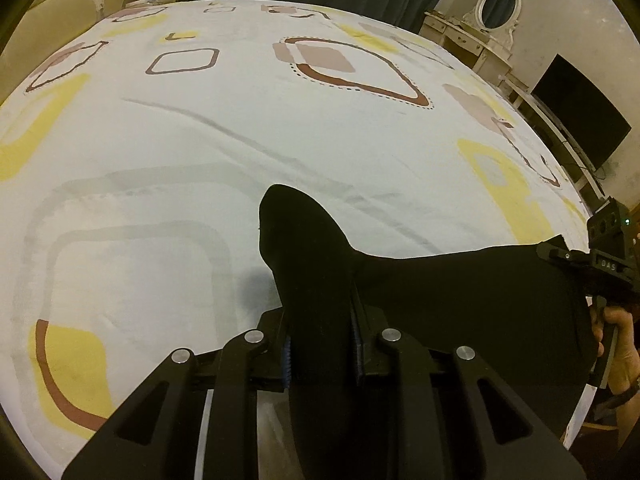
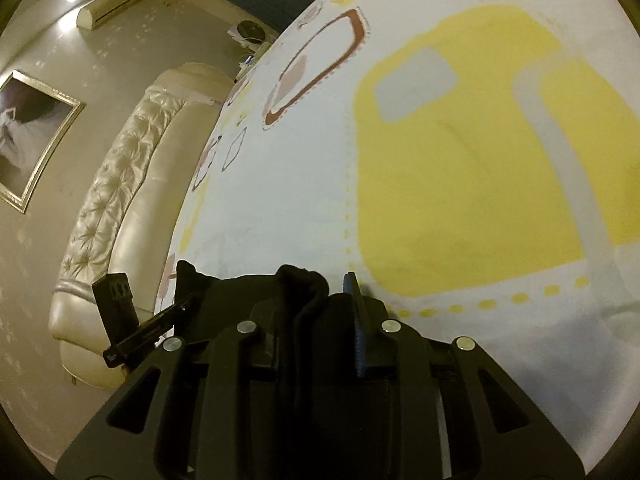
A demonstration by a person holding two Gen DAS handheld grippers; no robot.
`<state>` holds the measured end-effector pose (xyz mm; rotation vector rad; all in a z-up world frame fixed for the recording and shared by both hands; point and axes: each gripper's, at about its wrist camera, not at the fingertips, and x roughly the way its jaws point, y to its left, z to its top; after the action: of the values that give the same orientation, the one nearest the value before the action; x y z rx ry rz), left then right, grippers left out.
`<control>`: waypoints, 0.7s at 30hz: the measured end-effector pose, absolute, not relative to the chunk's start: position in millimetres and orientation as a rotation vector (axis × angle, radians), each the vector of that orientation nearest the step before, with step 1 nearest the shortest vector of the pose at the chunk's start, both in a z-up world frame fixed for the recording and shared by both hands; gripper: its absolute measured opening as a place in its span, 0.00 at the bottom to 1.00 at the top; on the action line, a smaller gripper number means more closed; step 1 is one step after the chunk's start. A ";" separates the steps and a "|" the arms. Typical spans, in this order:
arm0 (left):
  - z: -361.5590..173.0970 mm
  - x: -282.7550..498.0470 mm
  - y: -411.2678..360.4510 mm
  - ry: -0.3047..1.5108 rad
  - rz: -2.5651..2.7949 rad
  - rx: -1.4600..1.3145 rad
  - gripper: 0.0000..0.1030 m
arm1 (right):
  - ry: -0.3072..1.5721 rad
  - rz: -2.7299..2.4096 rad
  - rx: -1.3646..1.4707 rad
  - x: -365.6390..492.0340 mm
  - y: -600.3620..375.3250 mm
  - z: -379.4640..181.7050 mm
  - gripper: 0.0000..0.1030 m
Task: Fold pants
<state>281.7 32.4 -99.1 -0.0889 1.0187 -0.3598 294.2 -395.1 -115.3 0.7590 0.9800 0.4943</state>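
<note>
While the left wrist view looks out over the bed [image 1: 224, 128], the left hand-held gripper [image 1: 320, 344] is clamped on a bunched part of the black pants [image 1: 460, 296], a peak of cloth standing up beyond its fingers. From there the garment spans rightward, off the patterned sheet, to the right hand-held gripper [image 1: 600, 268], which appears at the frame edge with the person's hand [image 1: 620, 340] on its handle. Holding two points apart likely keeps the cloth taut for laying it flat.

From the right wrist view, the right hand-held gripper [image 2: 316, 320] is closed on a rolled edge of the pants [image 2: 304, 284]. The left hand-held gripper [image 2: 132, 320] shows at lower left, the cloth running toward it. Below lies the sheet's yellow patch [image 2: 460, 180]; the padded headboard [image 2: 120, 200] stands beyond.
</note>
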 end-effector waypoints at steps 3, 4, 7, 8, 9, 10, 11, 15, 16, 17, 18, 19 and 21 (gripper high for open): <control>-100.2 280.8 32.7 1.009 -0.360 -0.088 0.22 | 0.979 0.500 0.779 293.9 -395.8 -119.5 0.24; -100.8 280.8 32.4 1.007 -0.360 -0.088 0.23 | 0.983 0.499 0.779 293.7 -395.4 -119.7 0.24; -102.2 281.7 32.2 1.004 -0.360 -0.090 0.23 | 0.982 0.503 0.793 294.1 -395.2 -121.7 0.24; -102.4 281.7 32.1 1.003 -0.360 -0.091 0.23 | 0.982 0.502 0.795 294.9 -395.0 -121.9 0.24; -102.6 281.9 32.2 1.003 -0.360 -0.090 0.23 | 0.980 0.503 0.797 294.9 -394.8 -122.3 0.24; -102.7 282.0 32.3 1.003 -0.359 -0.092 0.23 | 0.979 0.503 0.801 295.2 -394.6 -122.6 0.24; -102.9 282.0 32.1 1.001 -0.359 -0.092 0.23 | 0.977 0.505 0.808 295.3 -394.5 -123.4 0.24; -103.7 283.1 32.6 0.999 -0.361 -0.098 0.23 | 0.971 0.512 0.832 292.2 -397.0 -125.2 0.24; -104.0 282.5 32.8 0.998 -0.361 -0.098 0.23 | 0.971 0.513 0.835 292.4 -396.7 -125.0 0.24; -104.3 282.5 32.7 0.997 -0.361 -0.098 0.23 | 0.971 0.514 0.837 292.4 -396.7 -125.1 0.24; -104.3 282.5 32.9 0.997 -0.362 -0.099 0.23 | 0.971 0.514 0.840 292.3 -396.8 -125.5 0.24; -104.6 282.6 33.1 0.996 -0.362 -0.100 0.23 | 0.969 0.515 0.846 292.3 -397.0 -125.8 0.24; -105.7 282.9 34.1 0.995 -0.364 -0.108 0.23 | 0.967 0.516 0.854 291.9 -397.2 -126.5 0.24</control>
<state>282.9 34.1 -105.7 -0.1079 0.9946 -0.3637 291.9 -397.2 -126.5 0.8537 0.9670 0.5161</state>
